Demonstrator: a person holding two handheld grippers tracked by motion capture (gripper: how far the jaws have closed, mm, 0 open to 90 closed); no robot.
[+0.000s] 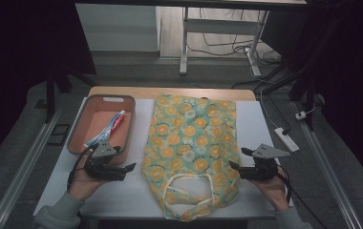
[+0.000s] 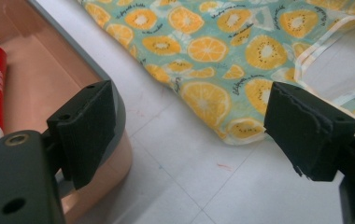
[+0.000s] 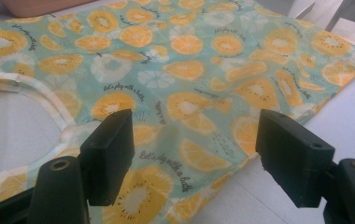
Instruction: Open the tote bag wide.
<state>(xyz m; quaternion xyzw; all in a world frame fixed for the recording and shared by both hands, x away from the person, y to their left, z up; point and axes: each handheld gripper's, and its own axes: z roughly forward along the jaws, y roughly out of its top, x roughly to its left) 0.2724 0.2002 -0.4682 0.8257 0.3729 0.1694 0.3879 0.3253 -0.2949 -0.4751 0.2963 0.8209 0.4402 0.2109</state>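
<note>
While both of our claws are hanging spread and empty, the left gripper (image 1: 131,167) and right gripper (image 1: 233,166) are flanking the fruit-print tote bag (image 1: 191,143), lying flat mid-table beside the tray (image 1: 77,126) holding toothpaste (image 1: 114,122). We are judging it light, limp cloth; its handles (image 1: 189,188) look the best hold.
</note>
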